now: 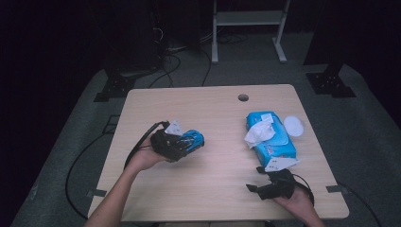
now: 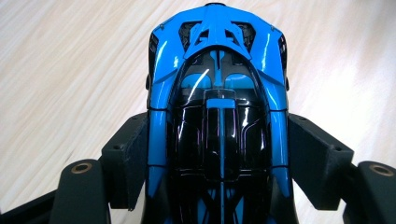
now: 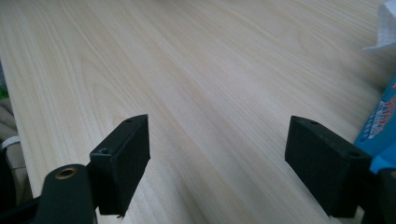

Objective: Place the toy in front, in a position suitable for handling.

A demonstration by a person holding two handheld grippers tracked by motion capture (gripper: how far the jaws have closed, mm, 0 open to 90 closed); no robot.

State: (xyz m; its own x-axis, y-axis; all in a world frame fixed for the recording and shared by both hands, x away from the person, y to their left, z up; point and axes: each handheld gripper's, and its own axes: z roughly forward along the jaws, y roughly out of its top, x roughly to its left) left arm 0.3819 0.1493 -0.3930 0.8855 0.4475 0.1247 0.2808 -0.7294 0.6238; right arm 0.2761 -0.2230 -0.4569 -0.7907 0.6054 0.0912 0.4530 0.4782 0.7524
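Item: blue-and-black toy car [image 2: 217, 116], pinched across its flanks by the left hand-held gripper [image 1: 182, 144], over the desk's [image 1: 213, 184] left half; long axis runs out along the jaws, far end toward desk centre. Right hand-held gripper [image 1: 260, 182]: jaws spread, empty. Just beside it: blue wipes pack [image 1: 272, 139], tissue [image 1: 258, 134] protruding; white round lid [image 1: 293, 125] alongside.

wooden table [image 1: 213, 113], blue wet-wipe pack [image 1: 272, 139], white round lid [image 1: 293, 125]
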